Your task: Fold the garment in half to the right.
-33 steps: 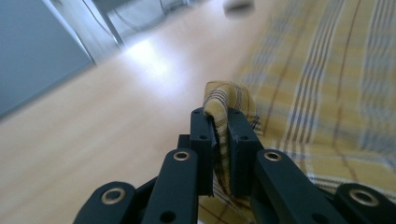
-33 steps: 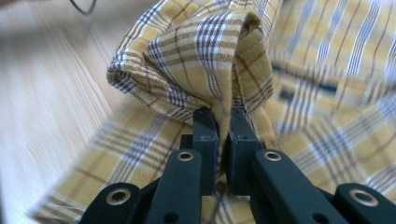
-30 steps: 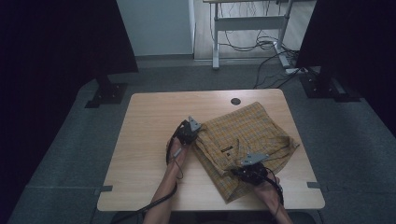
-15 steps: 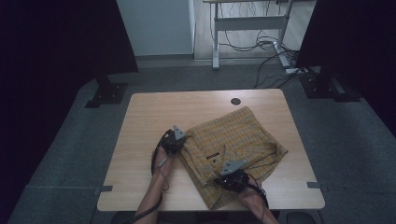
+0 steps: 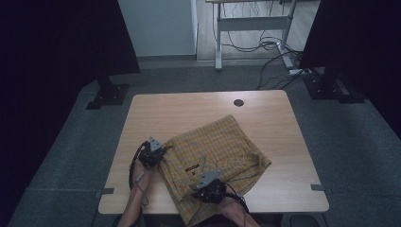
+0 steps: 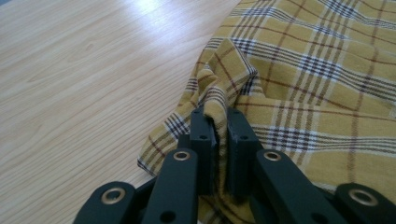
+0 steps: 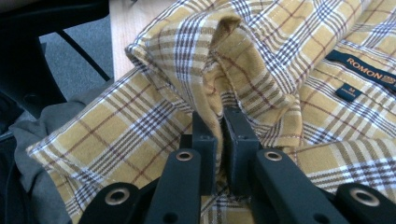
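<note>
A yellow plaid shirt (image 5: pixel 217 151) lies folded on the wooden table (image 5: pixel 189 109), its near end hanging over the front edge. My left gripper (image 5: pixel 158 158) is at the shirt's left edge, shut on a pinched fold of the plaid shirt (image 6: pixel 299 79); the cloth bunches up between the jaws of the left gripper (image 6: pixel 218 114). My right gripper (image 5: pixel 208 184) is at the shirt's near end, shut on the fabric beside the collar. In the right gripper view the right gripper (image 7: pixel 219 114) pinches a seam of the shirt (image 7: pixel 261 60), next to a dark blue neck label (image 7: pixel 362 65).
A round cable hole (image 5: pixel 238 102) sits in the table's far edge. Bare tabletop lies behind and to the right of the shirt. Black stands (image 5: pixel 108 92) and a desk frame with cables (image 5: pixel 265 38) stand on the floor beyond.
Both grippers have moved left and toward the table's front edge, dragging the shirt with them. The shirt's near end now hangs over the front edge.
</note>
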{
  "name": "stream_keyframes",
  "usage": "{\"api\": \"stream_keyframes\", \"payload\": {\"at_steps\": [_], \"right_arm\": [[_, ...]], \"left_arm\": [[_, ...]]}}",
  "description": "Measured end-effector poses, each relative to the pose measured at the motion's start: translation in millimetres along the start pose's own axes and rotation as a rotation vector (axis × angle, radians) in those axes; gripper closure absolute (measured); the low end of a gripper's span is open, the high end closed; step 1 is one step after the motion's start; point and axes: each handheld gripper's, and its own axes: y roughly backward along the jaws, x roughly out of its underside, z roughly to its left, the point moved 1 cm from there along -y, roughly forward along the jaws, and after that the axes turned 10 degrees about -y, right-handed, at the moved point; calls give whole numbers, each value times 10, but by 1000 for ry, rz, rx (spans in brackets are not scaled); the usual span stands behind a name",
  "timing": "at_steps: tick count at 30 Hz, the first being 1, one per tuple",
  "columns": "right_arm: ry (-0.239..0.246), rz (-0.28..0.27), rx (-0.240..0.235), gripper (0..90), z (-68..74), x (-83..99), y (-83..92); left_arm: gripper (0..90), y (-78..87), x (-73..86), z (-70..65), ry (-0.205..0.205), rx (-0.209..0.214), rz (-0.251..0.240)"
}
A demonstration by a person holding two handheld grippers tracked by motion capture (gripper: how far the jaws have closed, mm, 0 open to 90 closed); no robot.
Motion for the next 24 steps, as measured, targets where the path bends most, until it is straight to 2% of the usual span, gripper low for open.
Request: {"api": "stream_keyframes", "payload": {"at_steps": [2, 4, 6, 8, 10, 15, 19, 22, 24], "right_arm": [[20, 7, 8, 843, 48, -30, -20], [16, -4, -2, 848, 80, -73, -6], [13, -35, -20, 849, 106, -126, 48], [23, -67, -20, 851, 137, -195, 128], [34, -99, -19, 851, 167, -273, 222], [68, -168, -17, 851, 221, -463, 480], [72, -228, -5, 850, 227, -579, 757], [74, -260, 19, 850, 199, -616, 973], [64, -272, 35, 850, 146, -599, 1101]], "left_arm": [[841, 36, 12, 25, -31, -11, 5], [848, 94, 0, 46, -60, -41, 7], [849, 186, -27, 99, -56, -60, -15], [849, 310, -80, 168, -32, -81, -62], [849, 452, -165, 227, -26, -105, -103], [849, 808, -508, 333, -55, -169, -189], [849, 1026, -852, 374, -67, -194, -274], [849, 1082, -1107, 348, -72, -200, -333], [849, 1031, -1252, 294, -77, -197, -358]]}}
